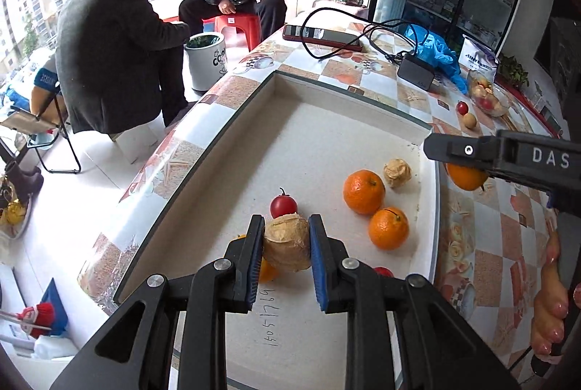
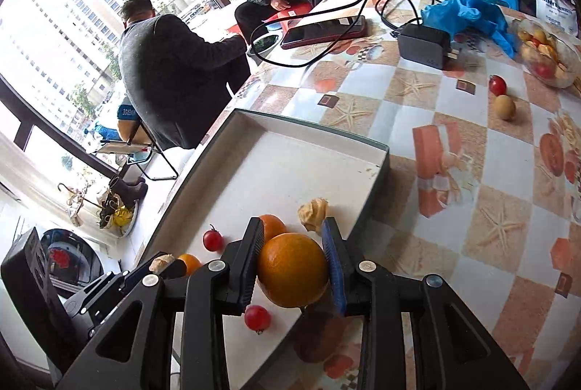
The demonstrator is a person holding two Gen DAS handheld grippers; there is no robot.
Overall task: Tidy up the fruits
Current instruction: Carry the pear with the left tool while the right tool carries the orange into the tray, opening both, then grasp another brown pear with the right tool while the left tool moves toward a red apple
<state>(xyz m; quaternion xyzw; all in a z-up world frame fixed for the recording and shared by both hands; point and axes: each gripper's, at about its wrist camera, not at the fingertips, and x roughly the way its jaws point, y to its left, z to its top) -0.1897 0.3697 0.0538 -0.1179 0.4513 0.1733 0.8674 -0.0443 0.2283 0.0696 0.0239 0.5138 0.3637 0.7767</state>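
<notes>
While the left wrist view looks down its fingers, the left gripper (image 1: 286, 246) is clamped on a tan, papery-husked round fruit (image 1: 287, 243) above the shallow white cardboard tray (image 1: 326, 121). Its husk looks thin and crushable, so a light hold across the middle suits it. Just ahead sits a small glossy red tomato (image 1: 283, 205); ahead and right lie two dimpled oranges (image 1: 364, 192).

From the right wrist view, the right gripper (image 2: 292, 268) is closed on a large smooth-skinned orange (image 2: 292, 270), over the tray's near-right edge. It looks firm, heavier and somewhat slippery; gripping its widest part seems safest.
</notes>
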